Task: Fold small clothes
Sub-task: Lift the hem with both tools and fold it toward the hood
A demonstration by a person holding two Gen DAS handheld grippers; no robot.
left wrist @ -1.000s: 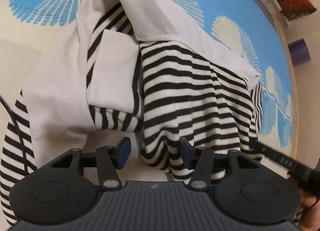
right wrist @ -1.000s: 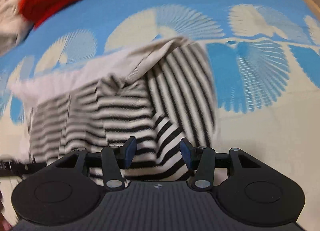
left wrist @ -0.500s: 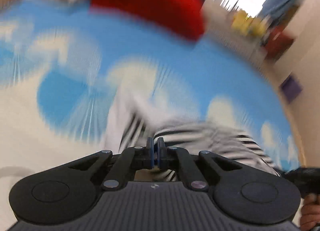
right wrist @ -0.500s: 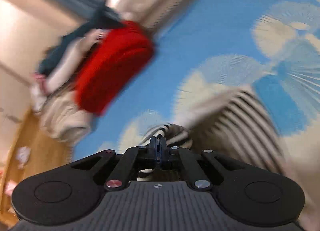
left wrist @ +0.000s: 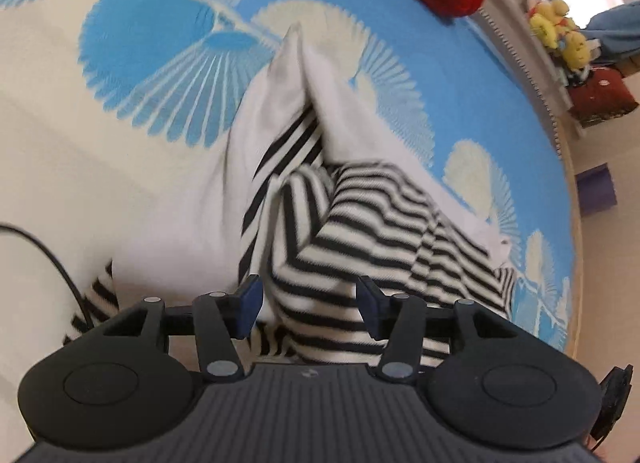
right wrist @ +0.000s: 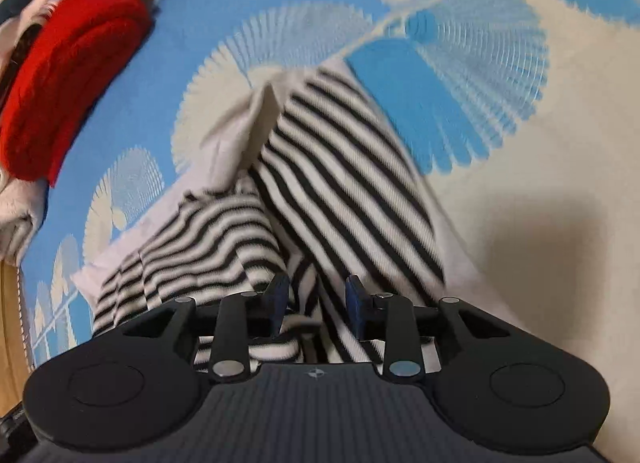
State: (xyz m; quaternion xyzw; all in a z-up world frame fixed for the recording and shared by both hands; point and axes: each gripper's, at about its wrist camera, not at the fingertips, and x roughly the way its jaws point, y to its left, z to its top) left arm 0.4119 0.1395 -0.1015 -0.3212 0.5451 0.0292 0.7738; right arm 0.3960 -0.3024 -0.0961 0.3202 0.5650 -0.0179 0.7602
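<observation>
Left wrist only: yellow plush toys (left wrist: 558, 33).

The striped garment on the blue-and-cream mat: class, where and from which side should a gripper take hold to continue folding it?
Probably the striped garment at its free striped edge nearest the left gripper, approached from above: there the cloth bunches up in a raised fold that open jaws can straddle, whereas the white part lies flat on the mat.

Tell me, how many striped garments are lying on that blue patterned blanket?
1: the striped garment lies bunched mid-blanket, just beyond both grippers; more may hide in its folds.
</observation>
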